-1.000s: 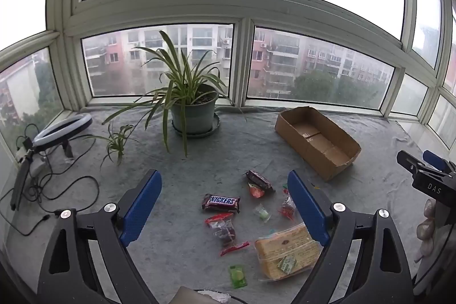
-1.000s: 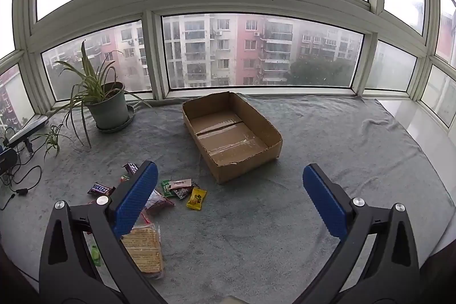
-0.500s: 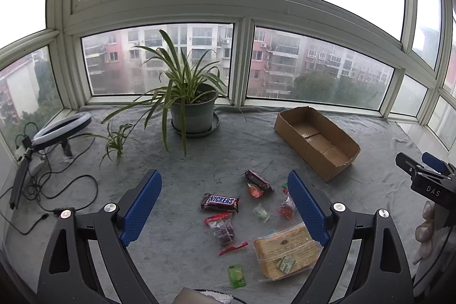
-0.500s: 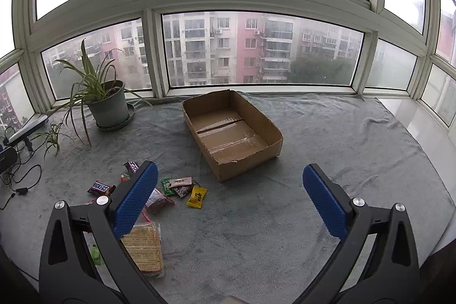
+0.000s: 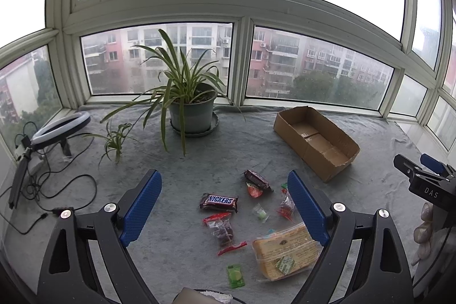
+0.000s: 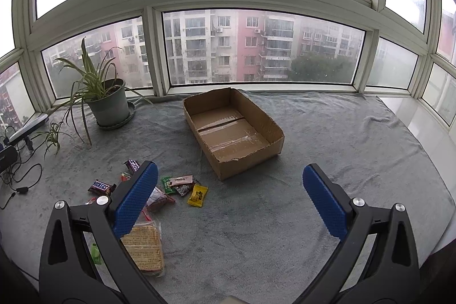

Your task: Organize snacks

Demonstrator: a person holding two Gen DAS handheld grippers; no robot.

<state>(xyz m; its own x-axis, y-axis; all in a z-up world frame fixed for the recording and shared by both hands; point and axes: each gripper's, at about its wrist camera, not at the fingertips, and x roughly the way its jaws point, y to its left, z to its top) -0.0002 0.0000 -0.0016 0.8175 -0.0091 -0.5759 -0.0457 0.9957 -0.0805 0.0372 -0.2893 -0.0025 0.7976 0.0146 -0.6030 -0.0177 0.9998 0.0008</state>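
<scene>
A grey blanket (image 6: 256, 218) covers the deep ledge under the bay windows, with a spider plant (image 5: 188, 101) at the back edge and a ring light (image 5: 61, 127) in the left corner. The cardboard box (image 6: 233, 130) sits empty toward the back middle. The snacks lie loose near the front left: a Snickers bar (image 5: 219, 202), a cracker pack (image 5: 286, 250), a yellow candy (image 6: 197, 195) and other small wrappers. The left gripper (image 5: 225, 207) hovers over that scatter, jaws spread wide and empty. The right gripper (image 6: 229, 204) hangs in front of the box, jaws likewise wide and empty. Nothing seems sorted yet; I'd say the first pick is at hand, calling for a descent onto one wrapper, likely the Snickers bar.
</scene>
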